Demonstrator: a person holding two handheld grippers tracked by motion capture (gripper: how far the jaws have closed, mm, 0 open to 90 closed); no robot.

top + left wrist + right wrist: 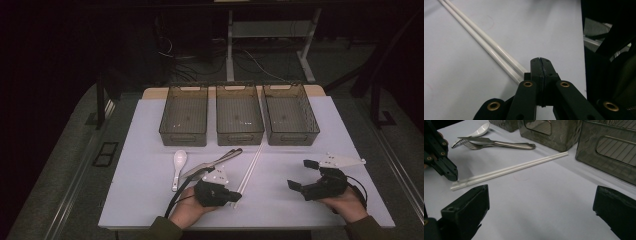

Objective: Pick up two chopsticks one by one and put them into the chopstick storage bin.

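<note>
Chopsticks (251, 165): white pair side by side on the table (150, 200); long axis runs from near the left gripper's tip up toward the gap between the middle bin (239, 116) and right bin (290, 116).
Left gripper (234, 196): jaws fully together, tip at the chopsticks' near end; whether it pinches them, cannot tell.
Right gripper (302, 174): jaws wide apart, nothing between them, well right of the chopsticks.
Nearby: spoon (178, 165), knife and fork (212, 162) lying left of the chopsticks.

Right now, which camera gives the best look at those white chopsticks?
The right gripper view: the chopsticks lie full length, side by side. The left gripper view shows their near end beside the shut left gripper. The high view shows a thin line.
</note>
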